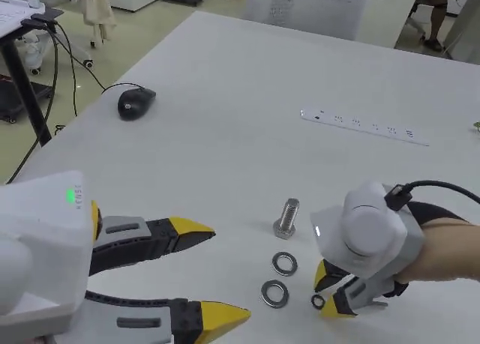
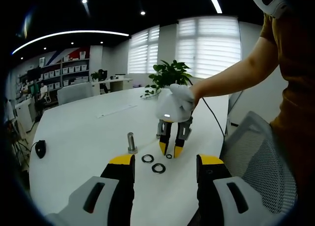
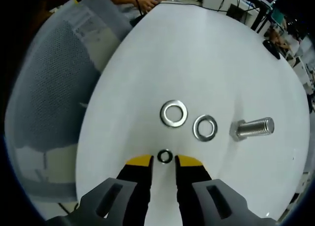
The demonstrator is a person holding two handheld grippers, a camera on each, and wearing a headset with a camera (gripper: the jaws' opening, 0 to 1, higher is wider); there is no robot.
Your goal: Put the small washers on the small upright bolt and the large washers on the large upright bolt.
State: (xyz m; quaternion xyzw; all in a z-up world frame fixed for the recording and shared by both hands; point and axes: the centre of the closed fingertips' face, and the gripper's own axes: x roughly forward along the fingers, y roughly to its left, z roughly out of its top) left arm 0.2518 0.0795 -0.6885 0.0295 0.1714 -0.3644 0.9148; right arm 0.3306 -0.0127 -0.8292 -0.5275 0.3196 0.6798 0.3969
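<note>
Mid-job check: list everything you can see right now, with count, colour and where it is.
table: 1, white, under everything
bolt: 1, silver, upright, just beyond the washers
large washers: 2, silver, flat, side by side near the bolt
small washer: 1, dark, flat between the right gripper's jaw tips
computer mouse: 1, black, far left of table
power strip: 1, white, far side
mesh chair: 1, grey, at the table edge
potted plant: 1, green, background
left gripper: grey, yellow tips, wide open, left of the washers
right gripper: white, yellow tips, narrowly open
hand: 1, holding the right gripper
</note>
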